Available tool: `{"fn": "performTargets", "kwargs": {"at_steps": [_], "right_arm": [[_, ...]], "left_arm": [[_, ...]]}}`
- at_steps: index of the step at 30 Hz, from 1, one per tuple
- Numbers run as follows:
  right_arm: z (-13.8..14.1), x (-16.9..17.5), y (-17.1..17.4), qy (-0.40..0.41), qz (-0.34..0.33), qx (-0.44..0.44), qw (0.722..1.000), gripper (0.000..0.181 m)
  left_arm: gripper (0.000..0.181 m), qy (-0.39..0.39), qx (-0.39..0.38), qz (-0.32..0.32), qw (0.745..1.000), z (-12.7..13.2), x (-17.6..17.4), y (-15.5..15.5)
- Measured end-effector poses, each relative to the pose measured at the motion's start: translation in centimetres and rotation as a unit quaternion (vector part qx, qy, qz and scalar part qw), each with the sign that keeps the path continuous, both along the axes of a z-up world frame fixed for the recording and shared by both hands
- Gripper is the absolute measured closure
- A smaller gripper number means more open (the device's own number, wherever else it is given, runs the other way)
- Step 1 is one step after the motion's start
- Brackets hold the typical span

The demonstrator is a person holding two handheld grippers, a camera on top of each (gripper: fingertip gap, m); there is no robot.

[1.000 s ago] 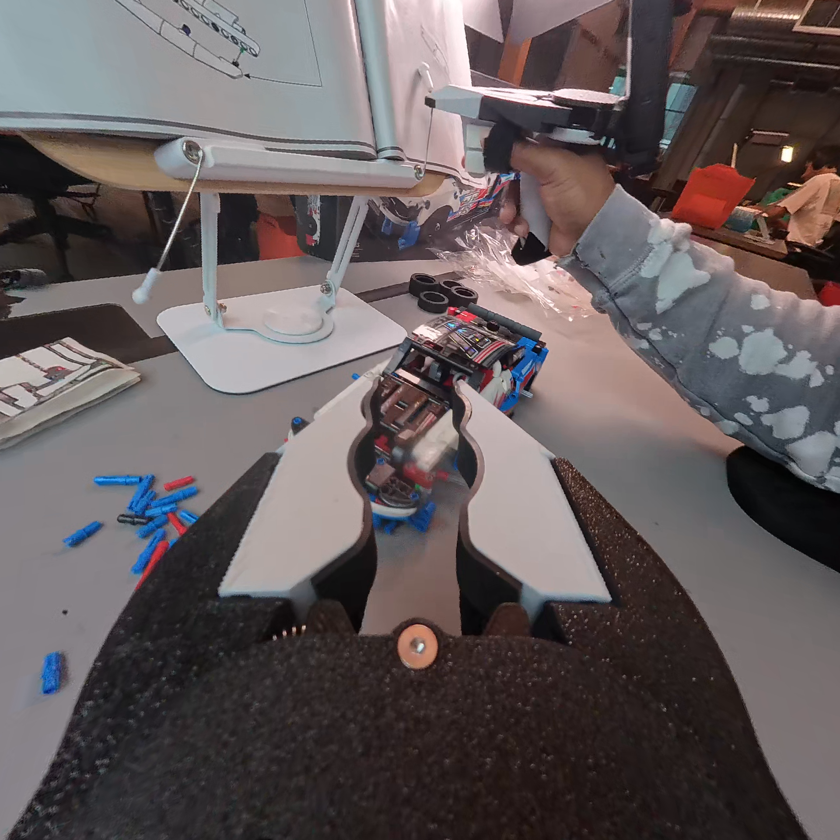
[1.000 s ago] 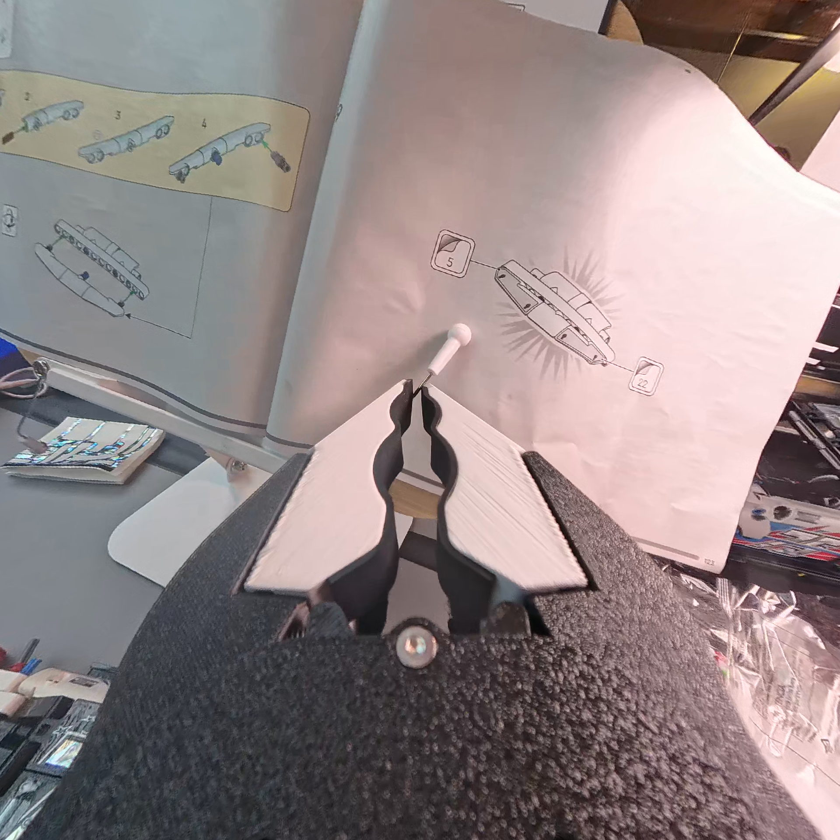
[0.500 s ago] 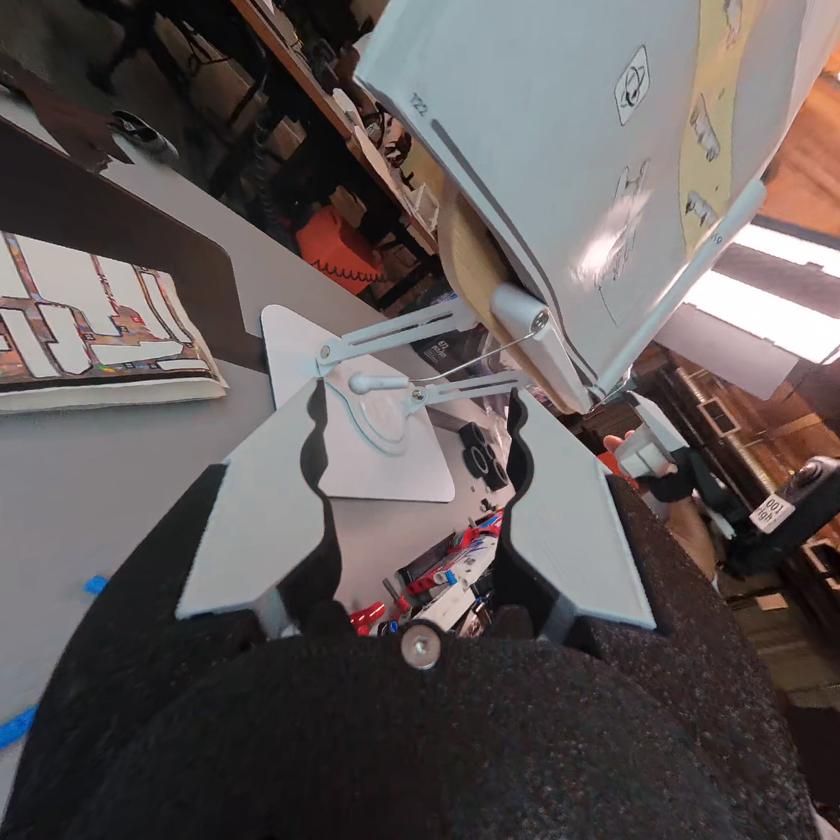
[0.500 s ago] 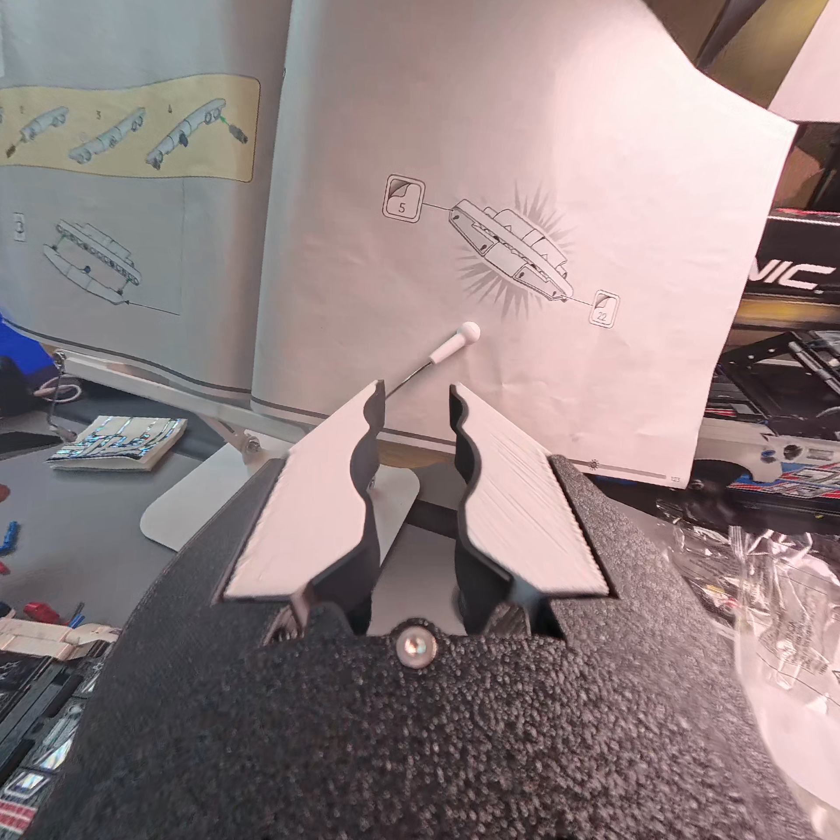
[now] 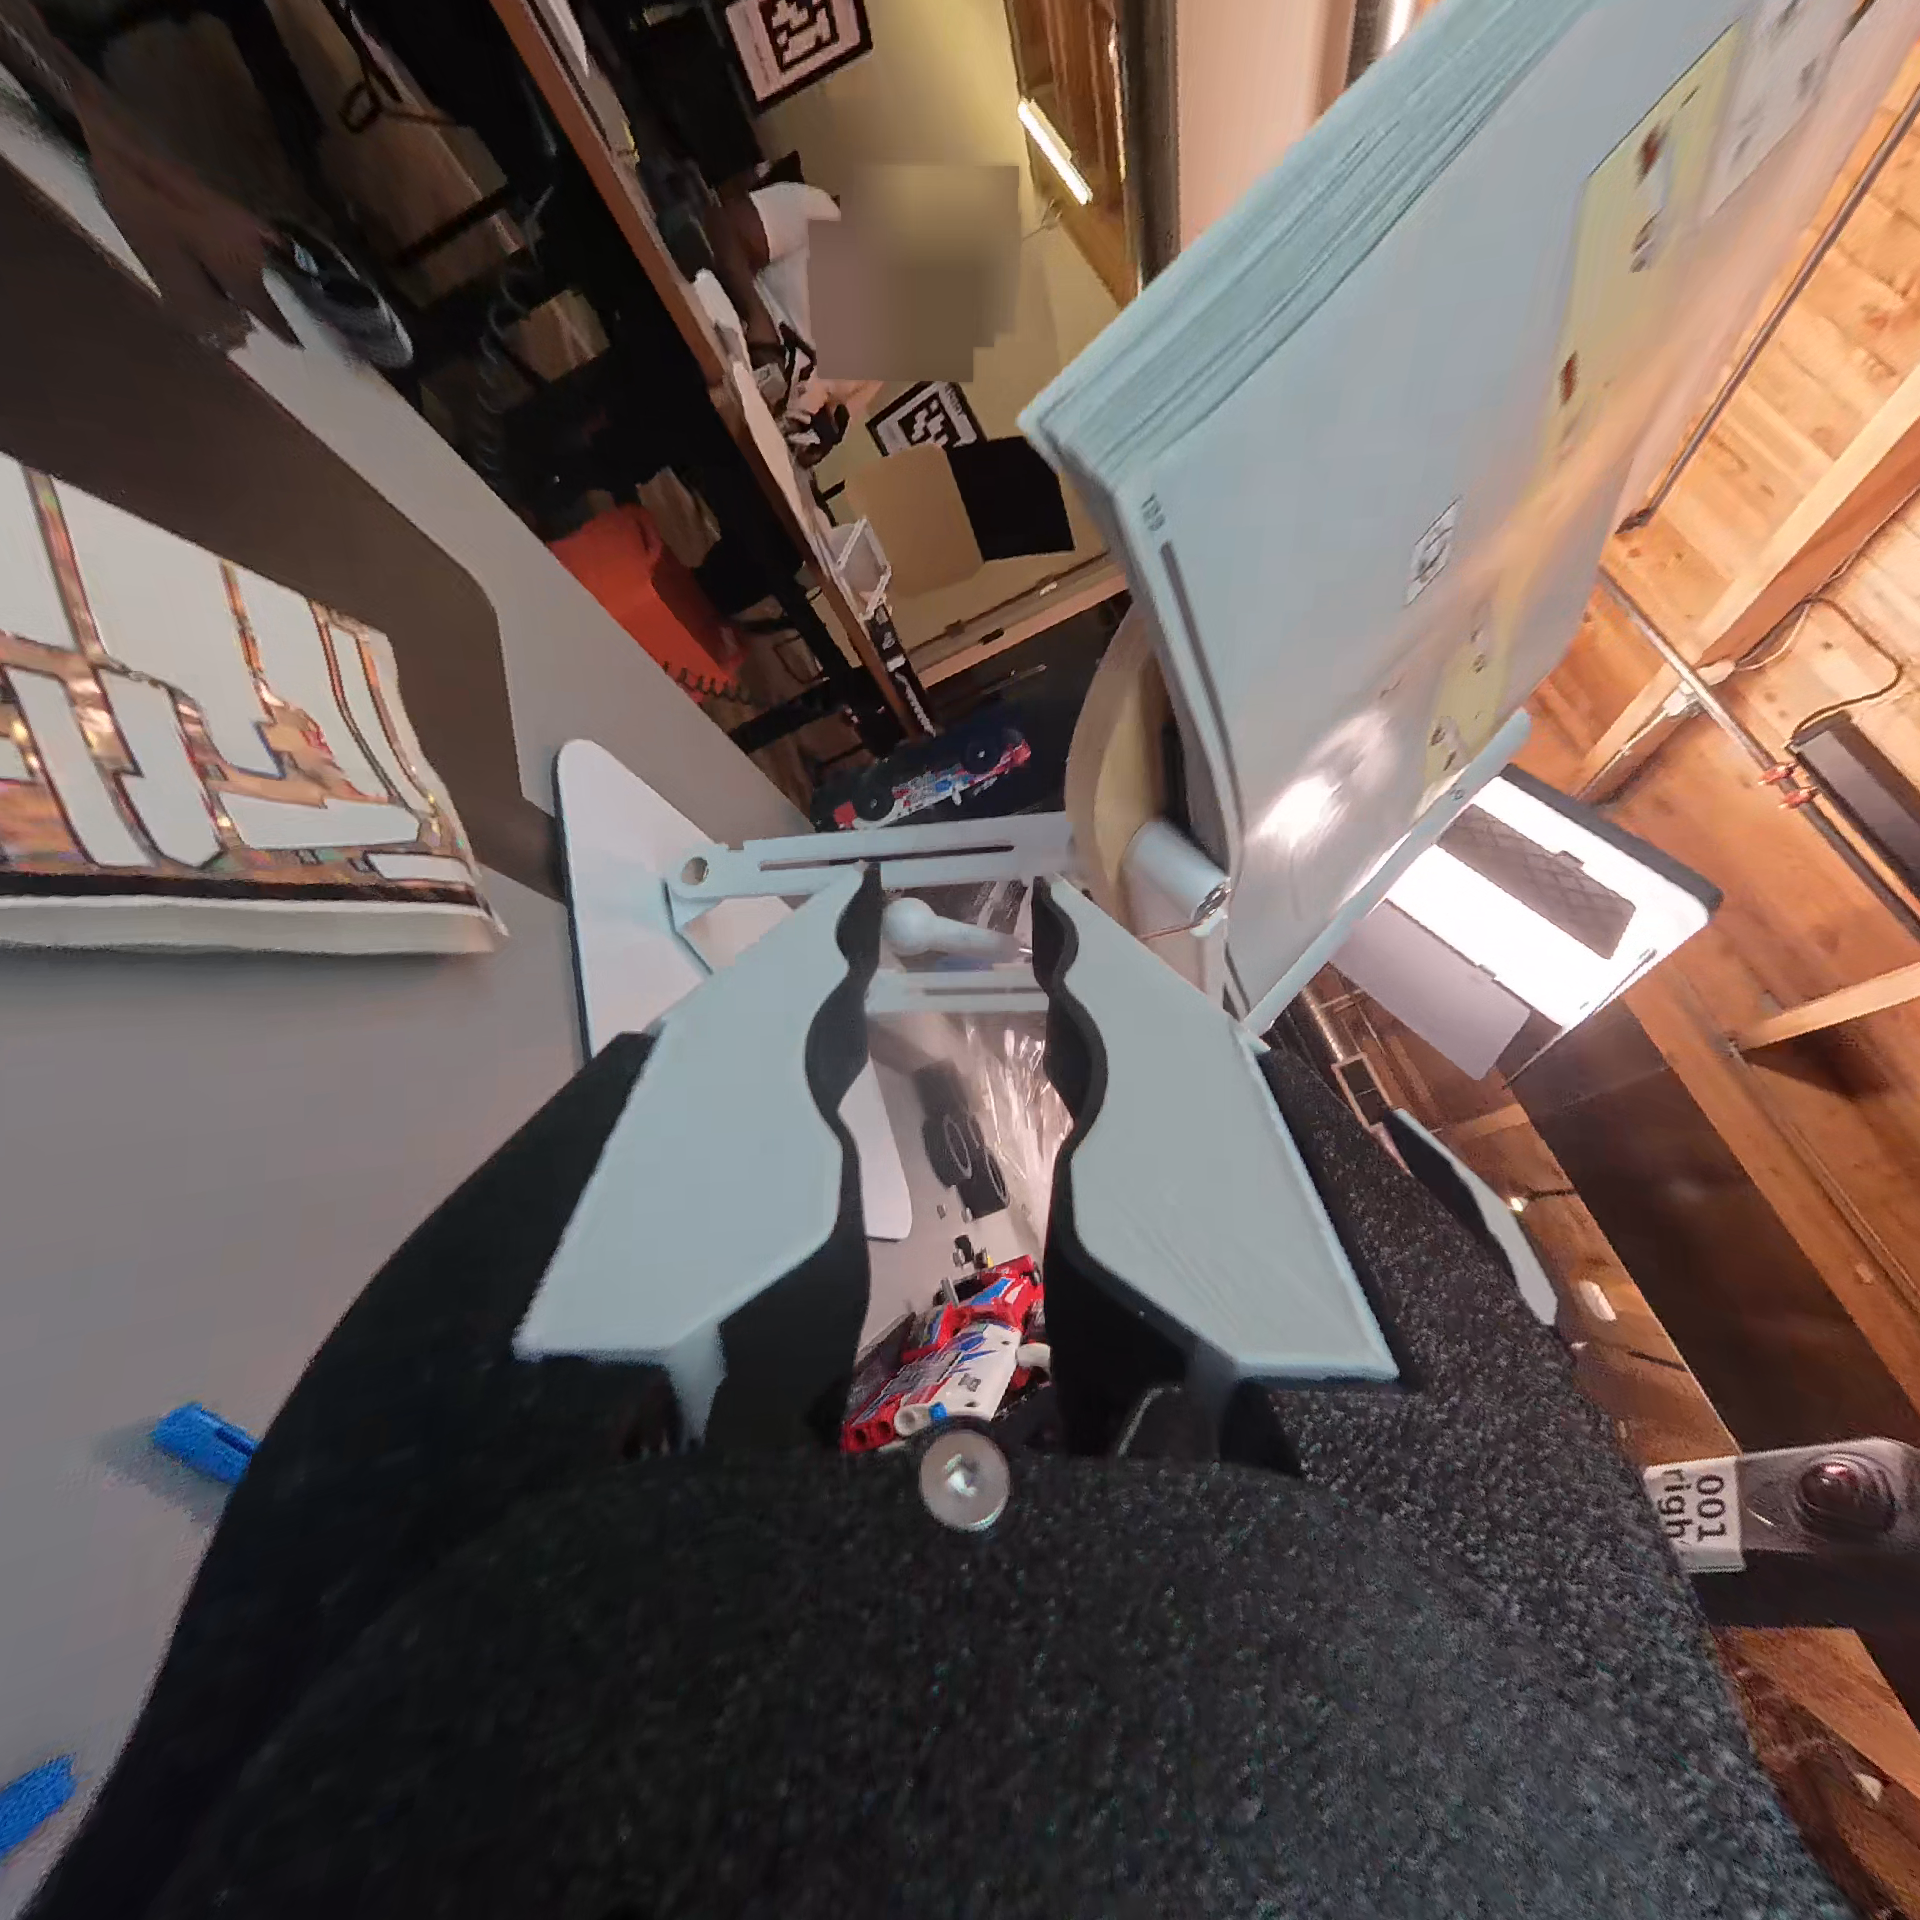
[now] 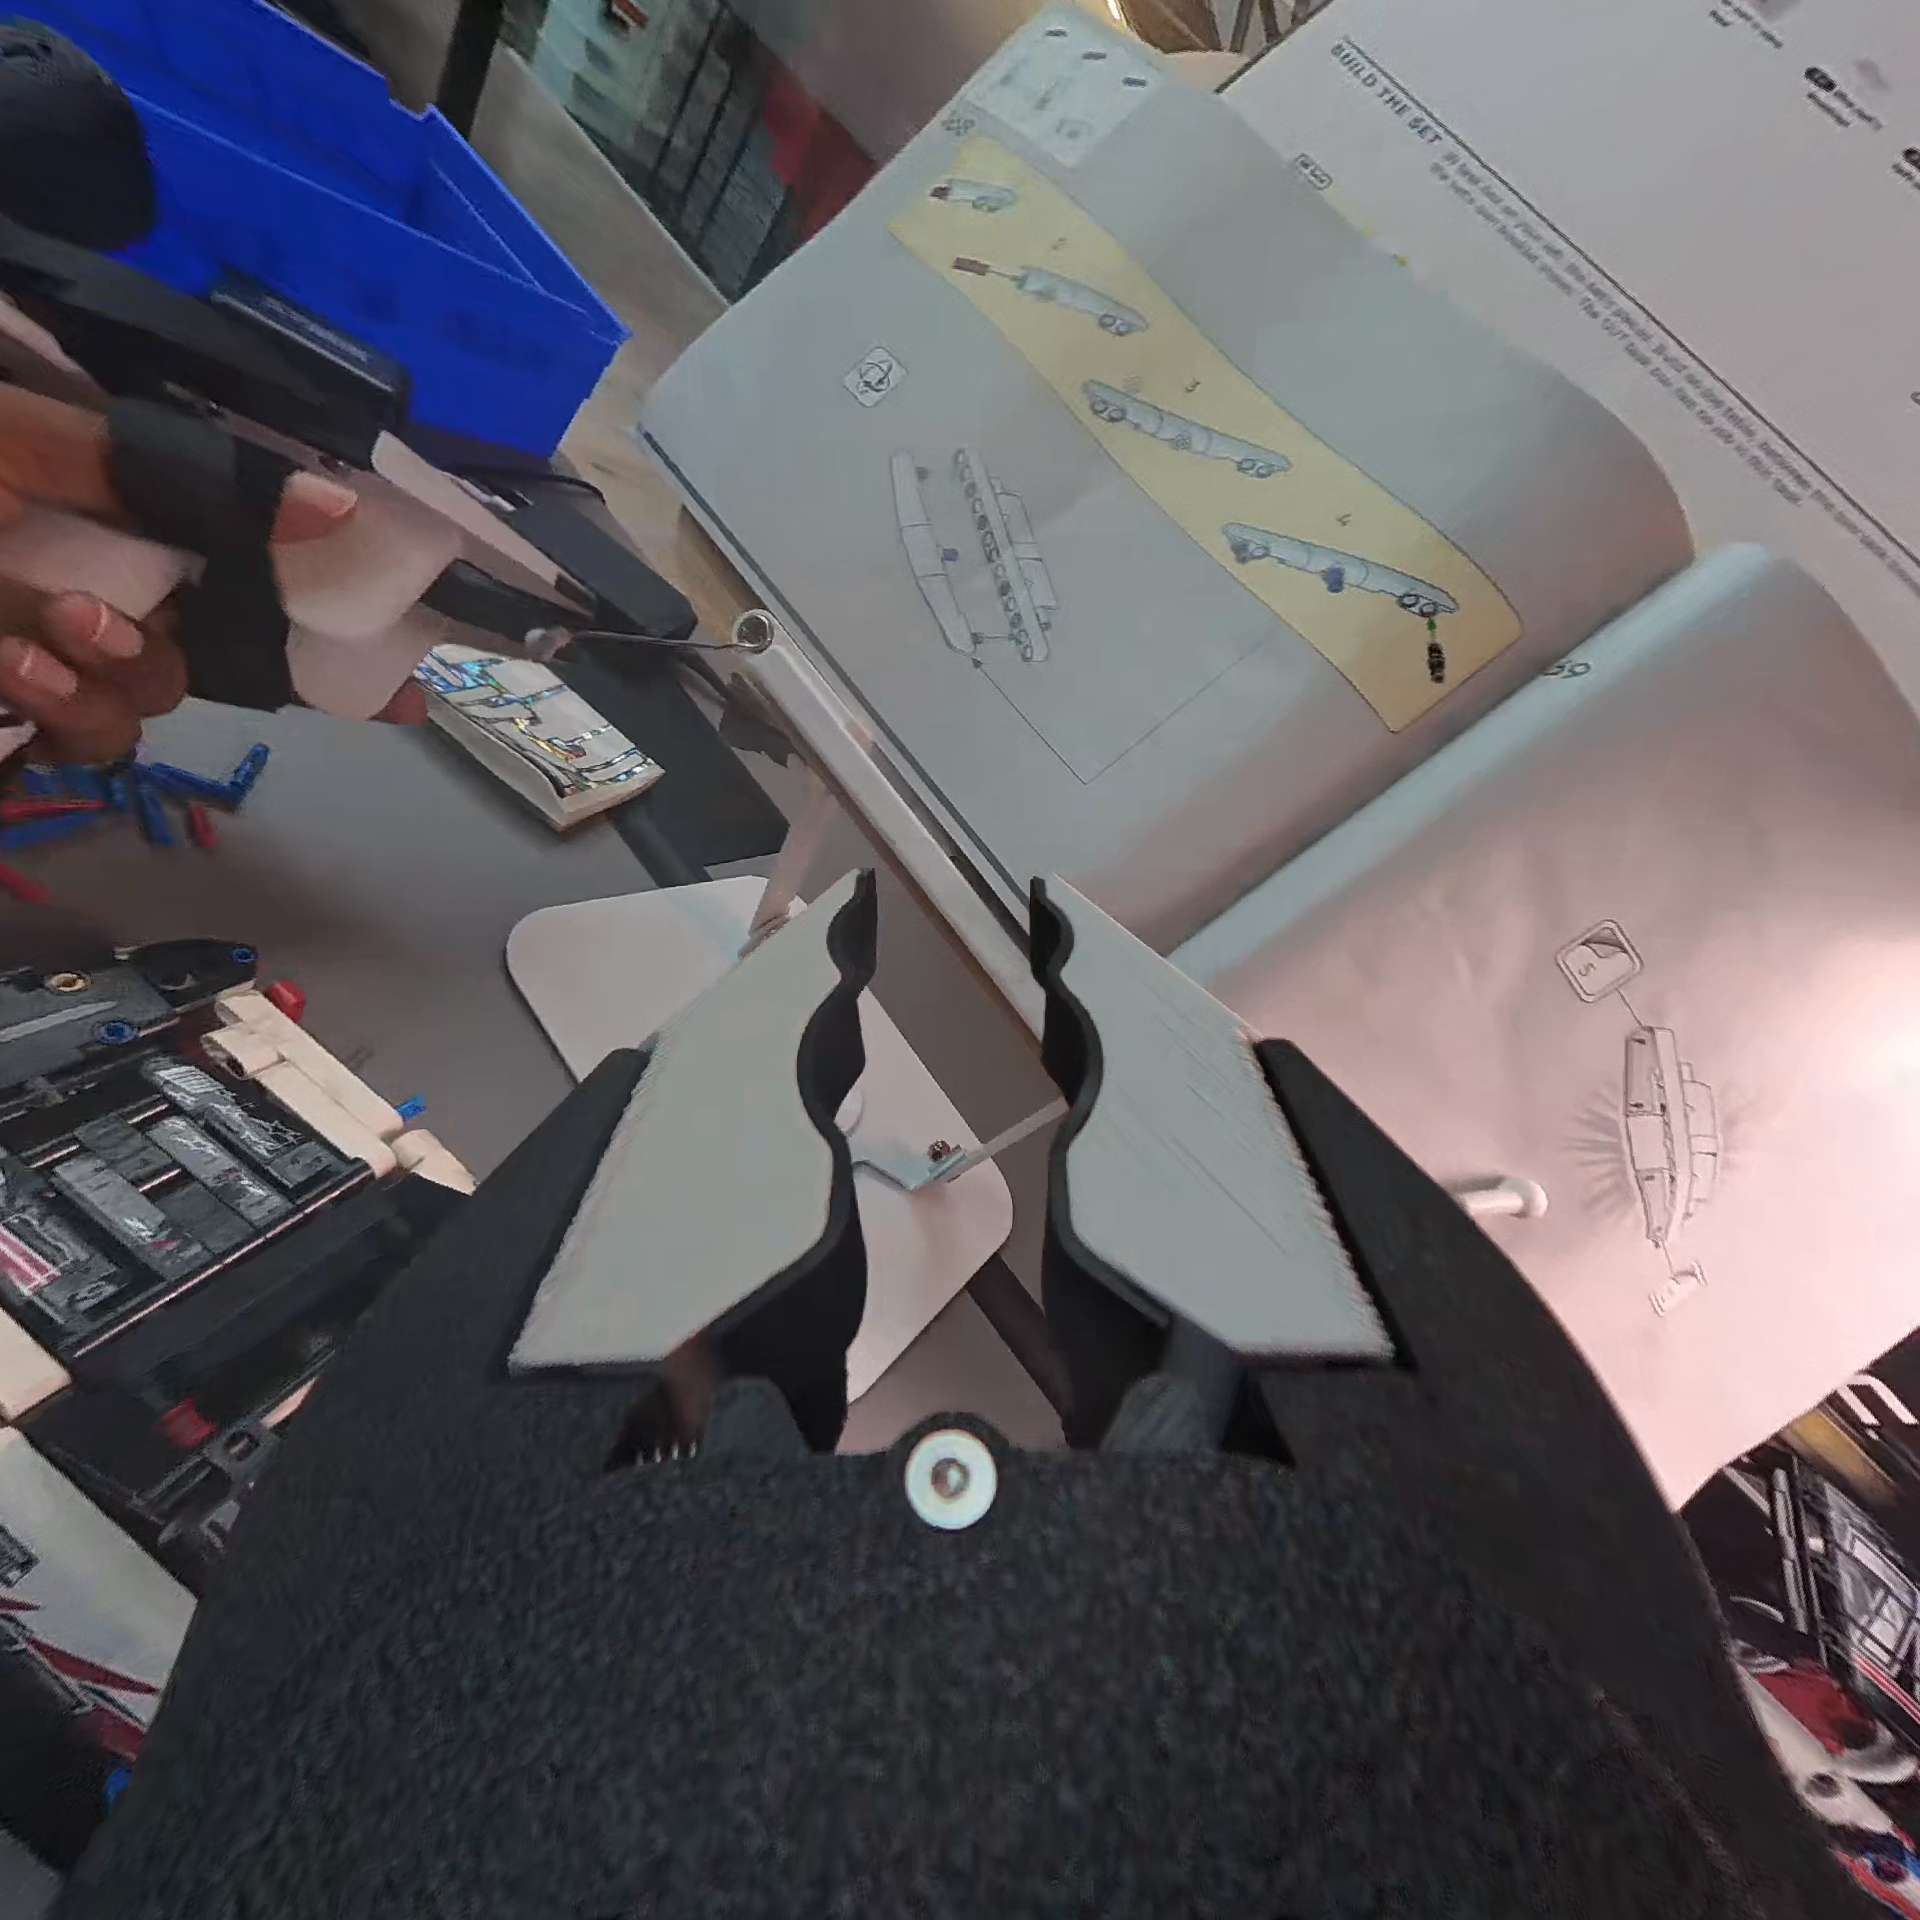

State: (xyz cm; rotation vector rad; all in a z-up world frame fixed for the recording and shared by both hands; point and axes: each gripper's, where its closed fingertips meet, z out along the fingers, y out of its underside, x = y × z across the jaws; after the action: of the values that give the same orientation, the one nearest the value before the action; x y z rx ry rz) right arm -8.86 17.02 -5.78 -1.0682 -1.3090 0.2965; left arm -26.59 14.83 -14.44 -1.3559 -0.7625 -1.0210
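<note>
An open instruction book [image 6: 1039, 468] stands on a white stand [image 6: 623, 966]. In the left wrist view the book [image 5: 1351, 468] is at the upper right. My left gripper [image 5: 951, 894] is open, and the white knob of the left page clip [image 5: 909, 925] lies between its fingertips, close to the left one. The right wrist view shows the left gripper [image 6: 343, 540] in a hand at that clip's tip [image 6: 540, 639]. My right gripper [image 6: 951, 899] is open and empty in front of the book's spine. The right page clip [image 6: 1496, 1200] lies on the right page, beside the right finger.
A toy car [image 5: 956, 1351] lies on the grey table below my left gripper, with black tyres [image 5: 956, 1143] beyond it. A sticker booklet [image 6: 540, 727], blue and red pins [image 6: 135, 800], a dark model [image 6: 156, 1143] and a blue bin [image 6: 364, 239] lie to the left. My hands' fingertips stand some 20 centimeters from each other. My right tips are about 20 centimeters from the book [image 5: 1351, 468], my left tips only 8 centimeters. It turns up in the right wrist view [image 6: 734, 369] as well.
My left gripper let go of the toy car, rolled and rose to the left page clip, jaws narrowing around its knob. My right gripper opened off the right clip's wire and swung left.
</note>
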Motion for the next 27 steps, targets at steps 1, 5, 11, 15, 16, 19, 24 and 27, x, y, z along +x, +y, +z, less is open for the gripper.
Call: {"fn": "performTargets", "kwargs": {"at_steps": [1, 5, 11, 15, 16, 19, 24, 27], "right_arm": [[-0.2, -0.2, 0.0, -0.001, 0.000, -0.004, 1.000, 0.153], [-0.1, -1.8, 1.4, 0.005, -0.026, -0.031, 0.999, 0.156], [3.8, -5.5, 6.2, 0.060, -0.143, -0.027, 0.987, 0.084], [4.2, -6.4, 8.7, 0.065, -0.198, -0.001, 0.978, 0.088], [4.5, -6.1, 8.9, 0.073, -0.205, 0.005, 0.976, 0.098], [5.3, -4.8, 9.4, 0.109, -0.204, 0.007, 0.973, 0.131], [5.6, -3.6, 10.0, 0.130, -0.191, -0.009, 0.973, 0.157], [5.8, -3.1, 10.0, 0.145, -0.184, -0.022, 0.972, 0.169]], "left_arm": [[0.157, 0.002, 0.011, 0.008, 1.000, 0.6, -0.5, -0.4], [0.150, 0.045, 0.001, 0.018, 0.999, 1.5, -1.0, -1.0], [0.145, 0.129, 0.001, 0.052, 0.990, 3.2, -0.4, -1.4], [0.144, 0.189, 0.003, 0.049, 0.981, 4.0, 0.9, -2.2], [0.143, 0.209, 0.001, 0.049, 0.977, 4.1, 1.2, -2.5], [0.140, 0.293, -0.015, 0.060, 0.954, 4.7, 1.4, -3.1], [0.129, 0.393, -0.010, 0.078, 0.916, 7.4, 2.6, -2.7], [0.121, 0.451, -0.015, 0.086, 0.888, 8.8, 3.4, -1.8]]}}
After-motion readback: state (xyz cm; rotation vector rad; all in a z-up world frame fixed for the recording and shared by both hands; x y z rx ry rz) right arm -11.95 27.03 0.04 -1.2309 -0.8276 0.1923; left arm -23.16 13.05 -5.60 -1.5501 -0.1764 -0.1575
